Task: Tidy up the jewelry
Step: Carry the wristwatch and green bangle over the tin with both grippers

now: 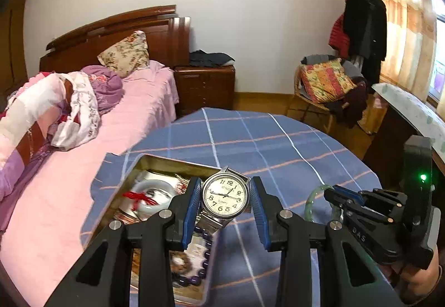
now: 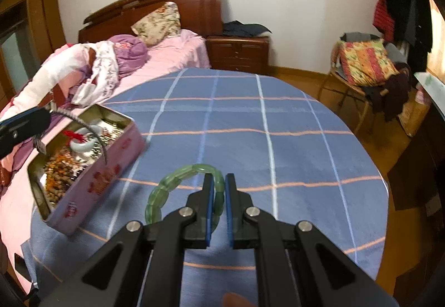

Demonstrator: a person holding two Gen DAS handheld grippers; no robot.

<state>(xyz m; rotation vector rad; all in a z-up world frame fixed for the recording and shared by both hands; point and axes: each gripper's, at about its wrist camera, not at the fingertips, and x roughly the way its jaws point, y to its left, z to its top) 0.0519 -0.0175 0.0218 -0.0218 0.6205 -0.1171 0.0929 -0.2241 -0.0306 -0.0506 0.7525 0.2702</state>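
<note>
My left gripper (image 1: pixel 225 197) is shut on a silver wristwatch (image 1: pixel 225 197) with a pale dial, held over the right edge of the open pink tin box (image 1: pixel 155 161). The watch's metal band (image 2: pixel 83 123) hangs over the box in the right wrist view. The box (image 2: pixel 111 170) holds a white jade bangle (image 1: pixel 153 195) with red thread, purple beads (image 1: pixel 204 254) and other jewelry. My right gripper (image 2: pixel 219 187) is shut on a green jade bracelet (image 2: pixel 172 182) just above the blue checked tablecloth. The bracelet (image 1: pixel 313 201) and right gripper (image 1: pixel 333 194) also show in the left wrist view.
The round table (image 2: pixel 278 140) has a blue plaid cloth. A bed with pink sheets (image 1: pixel 133 112) lies to the left, close to the box. A nightstand (image 1: pixel 204 84) stands behind, a chair with cushions (image 2: pixel 364 65) at right.
</note>
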